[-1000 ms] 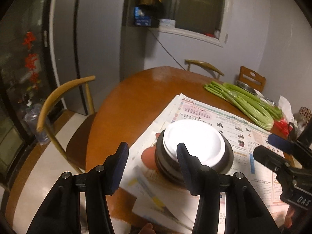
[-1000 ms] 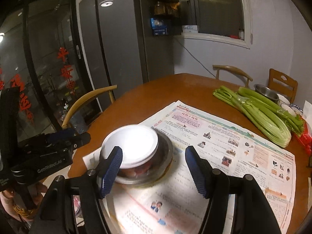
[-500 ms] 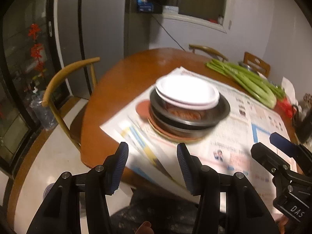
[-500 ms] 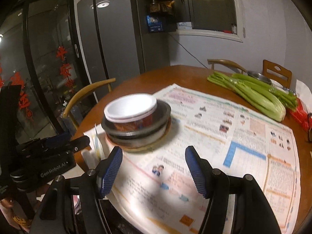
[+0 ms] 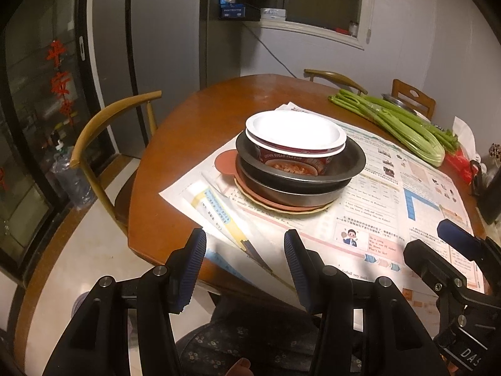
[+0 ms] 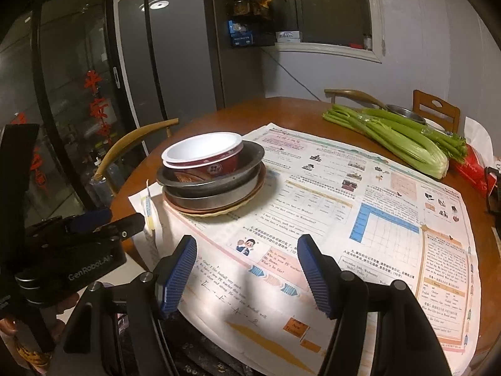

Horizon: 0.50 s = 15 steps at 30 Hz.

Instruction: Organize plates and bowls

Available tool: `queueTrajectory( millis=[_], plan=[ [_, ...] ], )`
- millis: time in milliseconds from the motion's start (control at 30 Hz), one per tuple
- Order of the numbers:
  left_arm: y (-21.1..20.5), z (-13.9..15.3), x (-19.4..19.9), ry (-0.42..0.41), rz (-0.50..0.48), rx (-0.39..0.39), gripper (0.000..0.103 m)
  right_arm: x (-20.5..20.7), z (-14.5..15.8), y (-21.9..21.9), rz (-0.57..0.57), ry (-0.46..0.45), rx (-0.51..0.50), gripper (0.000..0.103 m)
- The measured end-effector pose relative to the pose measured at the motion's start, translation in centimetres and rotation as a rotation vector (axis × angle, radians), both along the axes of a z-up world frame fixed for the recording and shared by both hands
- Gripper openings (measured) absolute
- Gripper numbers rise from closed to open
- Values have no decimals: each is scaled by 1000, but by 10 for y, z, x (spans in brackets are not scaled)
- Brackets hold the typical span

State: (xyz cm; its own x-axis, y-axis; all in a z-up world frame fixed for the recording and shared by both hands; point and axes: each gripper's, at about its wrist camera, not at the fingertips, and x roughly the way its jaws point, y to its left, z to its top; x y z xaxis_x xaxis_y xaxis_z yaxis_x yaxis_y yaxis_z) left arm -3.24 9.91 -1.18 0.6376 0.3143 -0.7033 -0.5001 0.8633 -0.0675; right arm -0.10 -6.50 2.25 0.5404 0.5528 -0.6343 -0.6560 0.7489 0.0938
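In the left wrist view, the left claw (image 5: 245, 266) is held low at the near edge of the bench (image 5: 188, 131) with its pads apart and nothing between them, so nothing is gripped. The stack (image 5: 297, 169) is seen ahead of it on the newspaper (image 5: 391, 188): a white-rimmed red bowl (image 5: 294, 139) is nested in two metal basins (image 5: 300, 181), which are set on flat plates (image 5: 281, 208), widest at the bottom, presumably so the pile sits steady. The stack looks already gathered, which would explain why the claw is kept clear of it. The celery (image 5: 391, 122) is laid well apart at the far right, out of the way of the dishes. The right claw (image 5: 454, 244) is caught at the right edge, also off the stack. In the right wrist view, the right claw (image 6: 247, 269) is held over the newspaper (image 6: 360, 203) with its pads apart and empty. The stack (image 6: 213, 181) is seen to its upper left, the bowl (image 6: 203, 156) tilted slightly inside the top basin, probably because it rests on leftovers or on the basin's slope. The left claw (image 6: 103, 219) is seen at the left, near the bench edge, touching nothing. The celery (image 6: 391, 138) lies beyond, by a metal dish (image 6: 404, 112) at the far rim.
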Motion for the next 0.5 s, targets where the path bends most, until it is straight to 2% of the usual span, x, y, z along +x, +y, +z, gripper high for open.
queueTrajectory(
  millis=[500],
  plan=[
    [0,-5,1,18,-18,-16,54,0,-4,4,8,34,-6,66]
  ],
)
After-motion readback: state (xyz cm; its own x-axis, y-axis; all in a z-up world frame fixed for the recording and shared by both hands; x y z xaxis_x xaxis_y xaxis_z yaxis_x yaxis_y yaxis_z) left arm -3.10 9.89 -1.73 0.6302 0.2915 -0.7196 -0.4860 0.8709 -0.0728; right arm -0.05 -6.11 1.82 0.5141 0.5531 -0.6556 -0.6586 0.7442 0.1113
